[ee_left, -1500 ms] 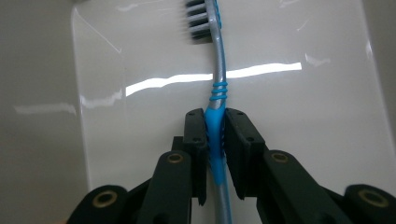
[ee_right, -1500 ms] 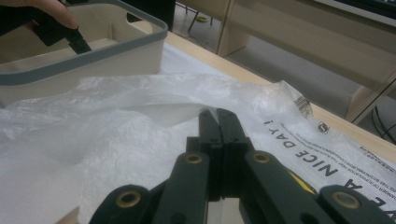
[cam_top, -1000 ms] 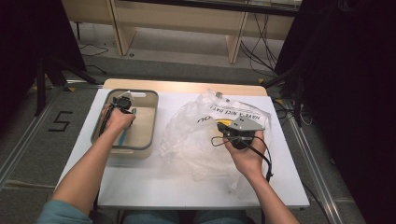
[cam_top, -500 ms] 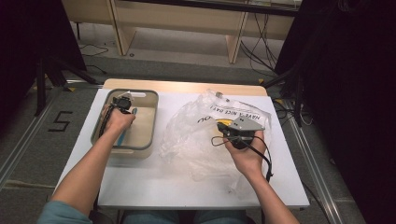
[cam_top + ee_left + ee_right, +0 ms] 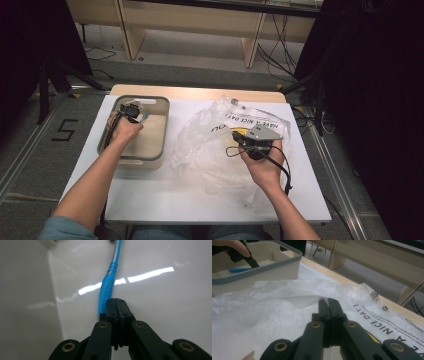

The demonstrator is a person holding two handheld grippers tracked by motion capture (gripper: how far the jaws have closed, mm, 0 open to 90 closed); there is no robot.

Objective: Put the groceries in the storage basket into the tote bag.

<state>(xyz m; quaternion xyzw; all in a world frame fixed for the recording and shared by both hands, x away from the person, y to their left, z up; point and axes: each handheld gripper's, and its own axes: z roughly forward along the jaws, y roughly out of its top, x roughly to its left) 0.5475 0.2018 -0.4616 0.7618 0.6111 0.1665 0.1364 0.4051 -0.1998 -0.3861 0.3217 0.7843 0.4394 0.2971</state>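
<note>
Blue-and-grey toothbrush (image 5: 108, 287), ribbed handle.

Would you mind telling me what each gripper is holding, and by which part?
Left gripper: the blue plastic toothbrush, by its handle end. Right gripper: the clear plastic bag, by an edge fold.

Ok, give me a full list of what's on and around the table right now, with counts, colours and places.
toothbrush: 1, blue and grey, lying inside the bin, handle end at the left gripper's jaws
bin: 1, beige with grey rim, table's left part
plastic bag: 1, clear with black print, crumpled at the table's middle and right
table: 1, white top with a wooden far edge
wooden furniture: pale, on the floor beyond the table
left gripper: 1, black, jaws have just been closing on the toothbrush handle
right gripper: 1, black, jaws shut on the bag's edge
</note>
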